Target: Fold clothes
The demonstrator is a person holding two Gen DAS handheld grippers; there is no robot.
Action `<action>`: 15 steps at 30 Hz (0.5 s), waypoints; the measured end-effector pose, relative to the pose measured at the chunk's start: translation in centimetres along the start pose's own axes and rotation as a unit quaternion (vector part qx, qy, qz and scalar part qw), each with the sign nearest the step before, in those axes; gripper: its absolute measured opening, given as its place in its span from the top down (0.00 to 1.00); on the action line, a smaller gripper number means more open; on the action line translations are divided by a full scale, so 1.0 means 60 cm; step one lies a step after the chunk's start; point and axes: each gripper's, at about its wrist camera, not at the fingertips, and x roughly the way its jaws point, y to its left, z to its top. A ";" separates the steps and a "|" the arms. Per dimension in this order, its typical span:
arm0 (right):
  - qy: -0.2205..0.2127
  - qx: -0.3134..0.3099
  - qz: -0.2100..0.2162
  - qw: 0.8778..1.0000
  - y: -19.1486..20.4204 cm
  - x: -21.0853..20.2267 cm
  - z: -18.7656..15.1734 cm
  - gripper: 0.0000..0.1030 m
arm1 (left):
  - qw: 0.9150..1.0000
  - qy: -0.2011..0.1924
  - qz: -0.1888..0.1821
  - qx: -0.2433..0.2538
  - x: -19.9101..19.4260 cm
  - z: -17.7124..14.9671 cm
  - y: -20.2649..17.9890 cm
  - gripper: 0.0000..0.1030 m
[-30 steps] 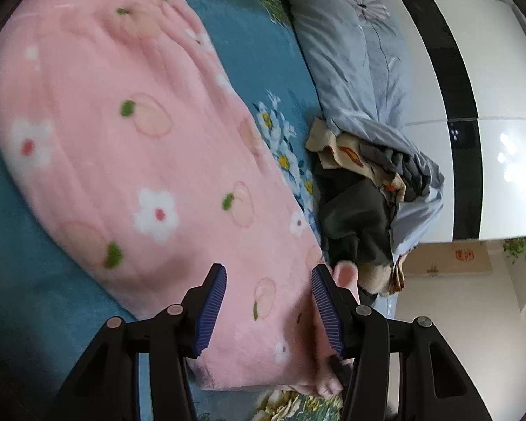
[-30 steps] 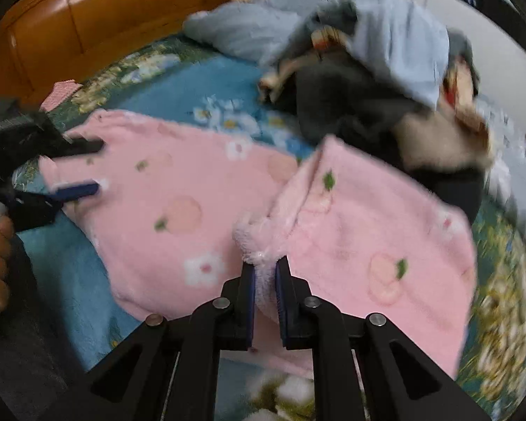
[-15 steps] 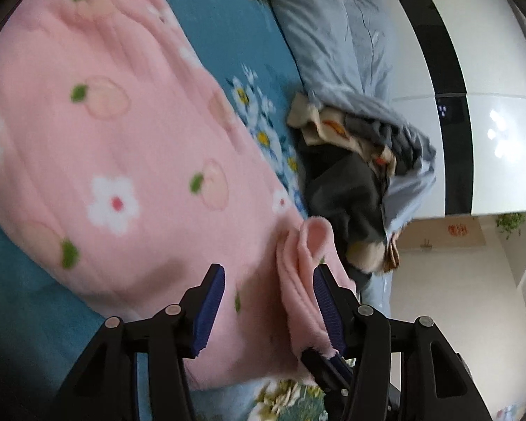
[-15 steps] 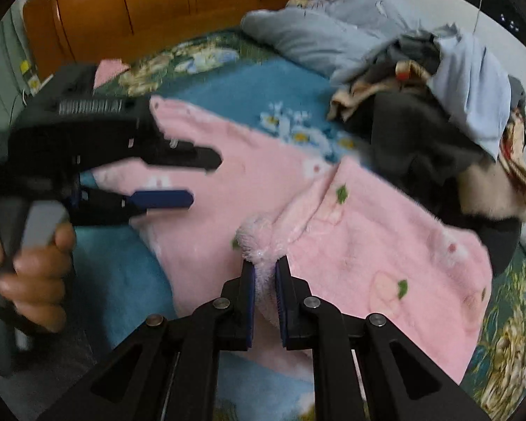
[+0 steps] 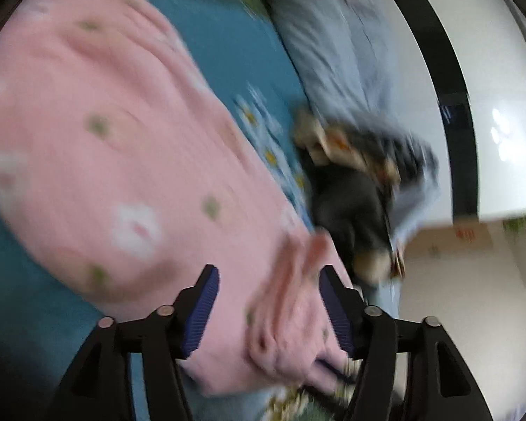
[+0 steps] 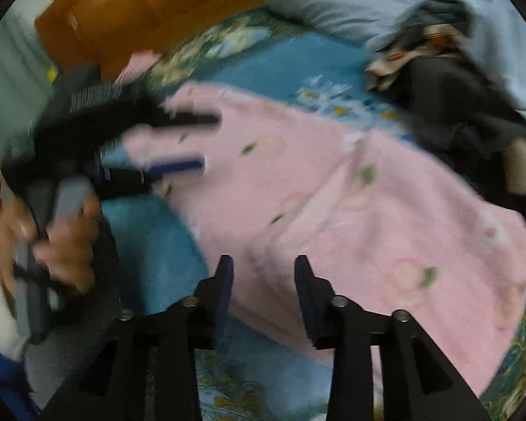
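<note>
Both tongs spread, left tongs (image 5: 268, 307), right tongs (image 6: 263, 280), over pink garment (image 6: 385, 217), no writing legible

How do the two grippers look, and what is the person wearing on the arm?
Both the left gripper and the right gripper have black, angular, strut-like fingers with silver screw heads and ribbed dark blue pads. In the right wrist view the left gripper has a grey handle and a ribbed black body. No cables show. The sleeve is blurred; it looks white.
</note>
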 end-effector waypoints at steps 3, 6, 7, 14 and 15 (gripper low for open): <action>-0.012 0.049 -0.061 0.997 -0.064 -0.024 -0.002 0.56 | 0.997 0.053 0.023 0.044 0.043 -0.013 -0.028 0.34; -0.012 0.109 -0.091 0.990 -0.126 -0.039 -0.010 0.56 | 0.991 0.100 0.050 0.070 0.086 -0.030 -0.041 0.33; -0.013 0.126 -0.091 0.988 -0.137 -0.044 -0.014 0.56 | 0.989 0.110 0.061 0.077 0.095 -0.036 -0.043 0.33; -0.010 0.169 -0.075 0.983 -0.158 -0.040 -0.002 0.56 | 0.979 0.101 0.095 0.148 0.119 -0.060 -0.080 0.63; -0.010 0.171 -0.074 0.982 -0.159 -0.038 0.002 0.56 | 0.978 0.093 0.098 0.156 0.118 -0.061 -0.084 0.76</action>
